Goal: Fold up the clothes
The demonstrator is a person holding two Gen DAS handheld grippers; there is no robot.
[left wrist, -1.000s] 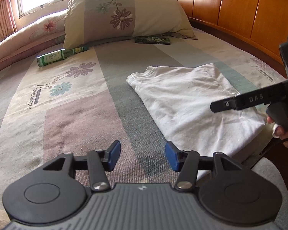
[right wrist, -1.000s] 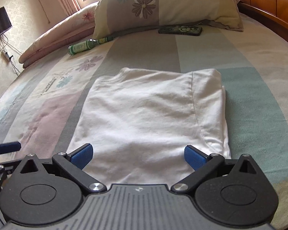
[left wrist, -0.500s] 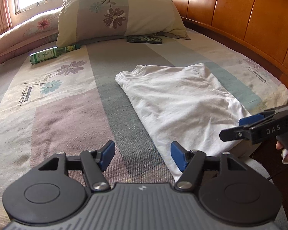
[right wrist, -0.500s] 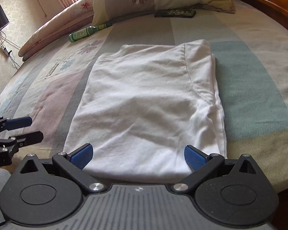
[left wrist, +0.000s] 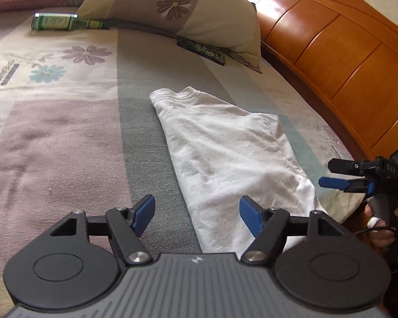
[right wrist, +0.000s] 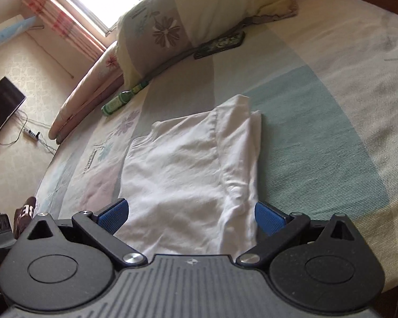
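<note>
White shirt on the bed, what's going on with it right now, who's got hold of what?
Nobody is holding it. The white shirt lies partly folded on the bed, its near end by the bed's edge. A person holds a gripper in each hand; the left gripper and right gripper are both open and empty, poised at the shirt's near end. A green bottle lies by the pillow.

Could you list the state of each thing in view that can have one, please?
White shirt: partly folded, flat on the bed, near edge at the bedside, ungripped.
Left gripper: open, empty, near the shirt's near left corner.
Right gripper: open, empty, at the shirt's near edge.
Green bottle: lying on its side.
Pillow: propped against the headboard.
Dark flat case: lying flat by the pillow.
</note>
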